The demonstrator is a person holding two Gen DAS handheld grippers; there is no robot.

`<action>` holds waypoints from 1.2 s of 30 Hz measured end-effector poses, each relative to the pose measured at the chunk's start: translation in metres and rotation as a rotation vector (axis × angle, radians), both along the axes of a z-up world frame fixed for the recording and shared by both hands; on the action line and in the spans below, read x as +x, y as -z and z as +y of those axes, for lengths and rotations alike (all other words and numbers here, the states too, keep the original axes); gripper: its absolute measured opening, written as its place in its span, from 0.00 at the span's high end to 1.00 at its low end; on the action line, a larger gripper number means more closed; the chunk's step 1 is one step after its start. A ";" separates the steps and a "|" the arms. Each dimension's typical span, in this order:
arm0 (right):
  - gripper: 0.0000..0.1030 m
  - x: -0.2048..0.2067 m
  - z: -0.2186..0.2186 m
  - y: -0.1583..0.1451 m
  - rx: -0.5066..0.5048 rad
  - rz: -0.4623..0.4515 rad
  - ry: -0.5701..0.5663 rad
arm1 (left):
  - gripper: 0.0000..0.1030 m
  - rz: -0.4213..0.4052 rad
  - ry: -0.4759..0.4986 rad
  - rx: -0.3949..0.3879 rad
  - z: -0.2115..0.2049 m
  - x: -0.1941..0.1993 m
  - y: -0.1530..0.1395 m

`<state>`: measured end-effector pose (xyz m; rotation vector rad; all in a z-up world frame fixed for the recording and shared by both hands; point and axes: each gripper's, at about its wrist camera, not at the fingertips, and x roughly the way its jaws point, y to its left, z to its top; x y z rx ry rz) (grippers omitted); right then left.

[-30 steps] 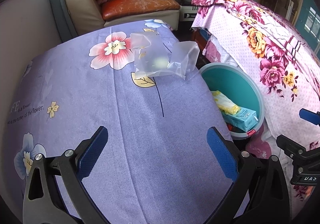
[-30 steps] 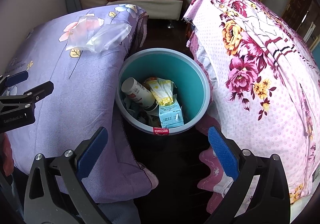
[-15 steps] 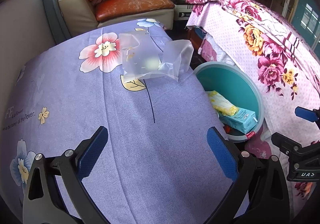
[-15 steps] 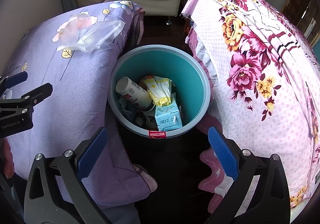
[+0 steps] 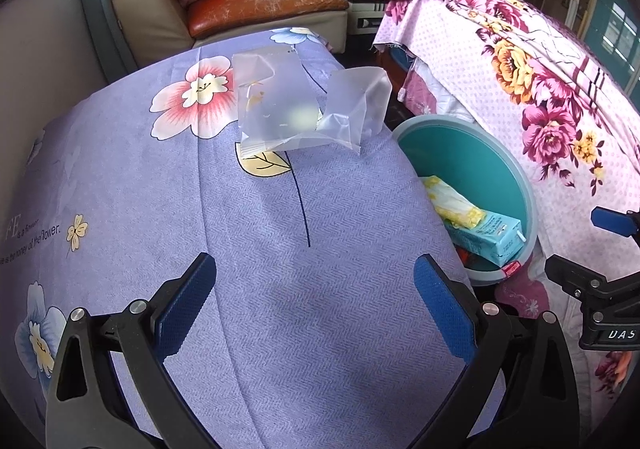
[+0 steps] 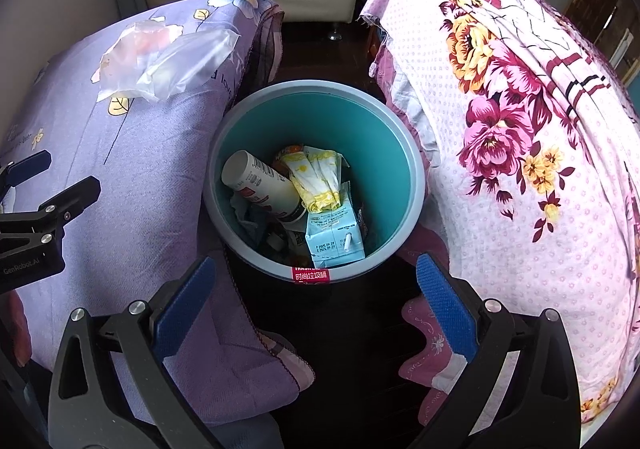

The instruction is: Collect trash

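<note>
Left hand-held gripper (image 5: 314, 305) wide apart, plastic bag (image 5: 296, 109) well ahead.

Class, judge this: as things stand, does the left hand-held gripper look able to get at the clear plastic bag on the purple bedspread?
Probably yes. The left hand-held gripper is open and faces the clear plastic bag, with only bare purple bedspread between them.

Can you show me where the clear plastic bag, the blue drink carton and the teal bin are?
clear plastic bag (image 5: 280, 105): left wrist view, middle of the flat sheet.
blue drink carton (image 6: 334, 237): right wrist view, top panel by the straw.
teal bin (image 6: 376, 153): right wrist view, inner wall.
</note>
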<state>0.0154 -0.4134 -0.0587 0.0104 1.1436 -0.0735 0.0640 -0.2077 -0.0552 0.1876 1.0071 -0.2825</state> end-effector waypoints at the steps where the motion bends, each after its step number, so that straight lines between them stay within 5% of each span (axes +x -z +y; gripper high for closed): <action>1: 0.07 0.001 0.000 0.000 -0.001 0.002 -0.001 | 0.04 0.001 -0.002 0.001 0.001 0.001 0.001; 36: 0.07 0.012 0.007 0.008 -0.015 0.018 -0.016 | 0.04 0.000 -0.031 -0.005 0.012 0.010 0.005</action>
